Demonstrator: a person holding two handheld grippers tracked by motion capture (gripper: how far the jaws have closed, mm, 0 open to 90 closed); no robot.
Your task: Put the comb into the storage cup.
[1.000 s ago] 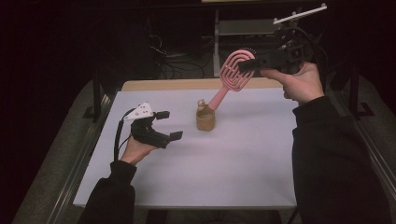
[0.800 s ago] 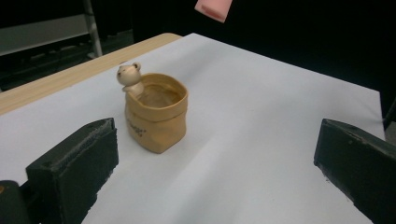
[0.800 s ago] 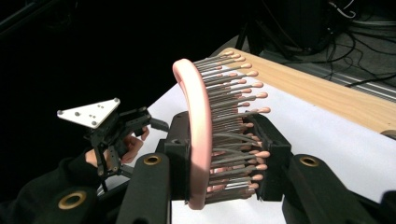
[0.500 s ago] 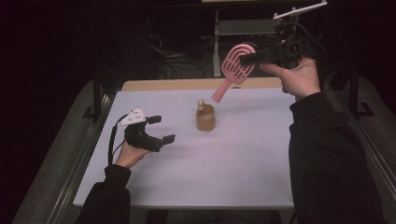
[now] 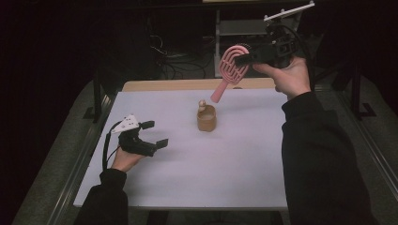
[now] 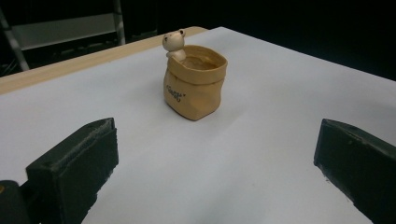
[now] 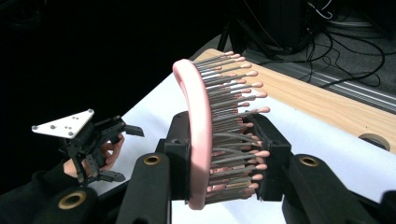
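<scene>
Hairbrush [image 5: 232, 65], pink and paddle-shaped, hangs in the air at the upper right of the high view, its head clamped between the jaws of the right gripper [image 5: 245, 58] and its handle slanting down toward the middle of the frame, ending above and just right of the pot. Nearest the viewer, at the lower left of the high view, the left gripper [image 5: 155, 134] rests low over the white table cover [image 5: 187, 178], released, its 2 jaws spread wide with nothing between them; a white plate sits on top of it and a black cable loops from it. In the left gripper view the jaws stand far apart at the frame's lower corners, and beyond them, at upper center, sits a tan bag-shaped pot [image 6: 194, 87] with a small cream bear figure [image 6: 174, 43] at its rim. In the right gripper view the hairbrush [image 7: 198, 135] is seen edge-on, bristles pointing right, pinched by both black pads. Beyond the cover, a strip of bare wooden tabletop [image 5: 187, 85] runs across, with cables on the dark floor behind.
</scene>
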